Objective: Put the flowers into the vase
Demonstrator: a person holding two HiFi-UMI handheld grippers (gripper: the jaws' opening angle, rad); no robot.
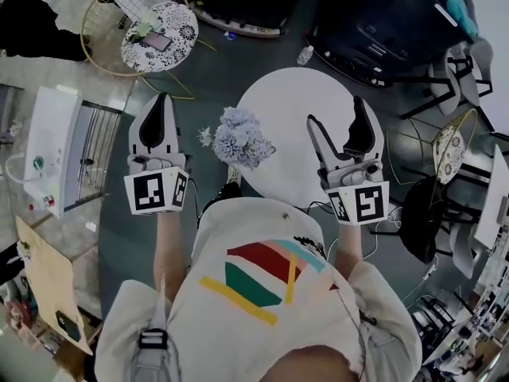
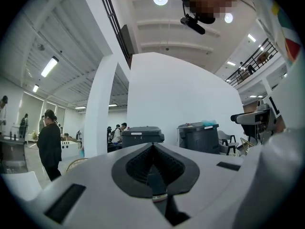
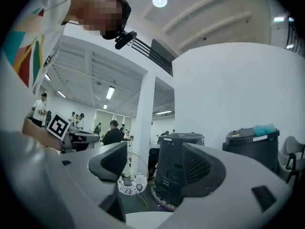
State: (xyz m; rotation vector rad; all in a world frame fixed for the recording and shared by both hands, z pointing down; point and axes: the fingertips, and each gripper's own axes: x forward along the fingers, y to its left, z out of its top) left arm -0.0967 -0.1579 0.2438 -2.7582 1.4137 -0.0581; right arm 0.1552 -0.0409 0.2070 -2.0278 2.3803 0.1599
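Left gripper (image 2: pixel 153 149): the jaws are pressed together, their ribbed black pads (image 2: pixel 136 165) meeting along a single seam, with nothing caught between them. In the head view it is held over the grey floor (image 1: pixel 211 70), left of the counter (image 1: pixel 290 102). Right gripper (image 3: pixel 157 163): the jaws are spread wide and empty, and only the room behind shows in the gap. Its pads are the same ribbed black material set in smooth, pale, rounded shells. In the head view it is held above the right part of the counter. Flowers (image 1: pixel 238 140): a tight cluster of rounded, pale blue, many-petalled heads with a small white sprig at the left. They stand at the near left edge of the counter, between the two grippers and apart from both. Counter: round, white, and smooth, with a plain matte top.
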